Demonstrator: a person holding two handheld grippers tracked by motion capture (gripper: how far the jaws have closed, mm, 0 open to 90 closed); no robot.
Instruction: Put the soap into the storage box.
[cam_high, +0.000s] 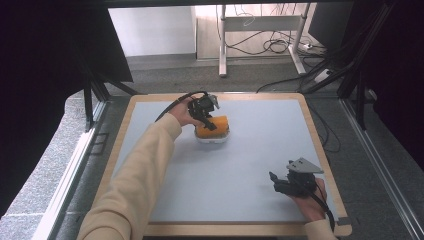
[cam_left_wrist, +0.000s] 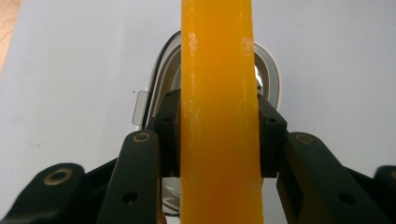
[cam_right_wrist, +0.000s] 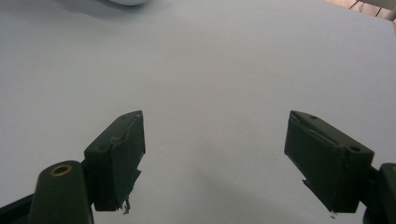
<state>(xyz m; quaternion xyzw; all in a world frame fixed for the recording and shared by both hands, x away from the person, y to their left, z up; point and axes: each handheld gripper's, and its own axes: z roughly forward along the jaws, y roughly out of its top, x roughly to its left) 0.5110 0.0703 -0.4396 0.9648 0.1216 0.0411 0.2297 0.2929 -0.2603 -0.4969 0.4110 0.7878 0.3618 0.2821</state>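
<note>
Left gripper view showed the left claw (cam_left_wrist: 219, 135) clamped across a glossy orange lid (cam_left_wrist: 217, 93), its long axis running straight away, above a white container (cam_left_wrist: 273, 77) mid-desk (cam_high: 250, 165).

The left gripper (cam_high: 207, 117) sits just above the middle of the high view, at the end of a long, cream-sleeved forearm, its jaws clamped tight. The right gripper (cam_high: 280, 182) rests at lower right, held in a bare hand (cam_high: 307, 202), its jaws spread wide apart.
</note>
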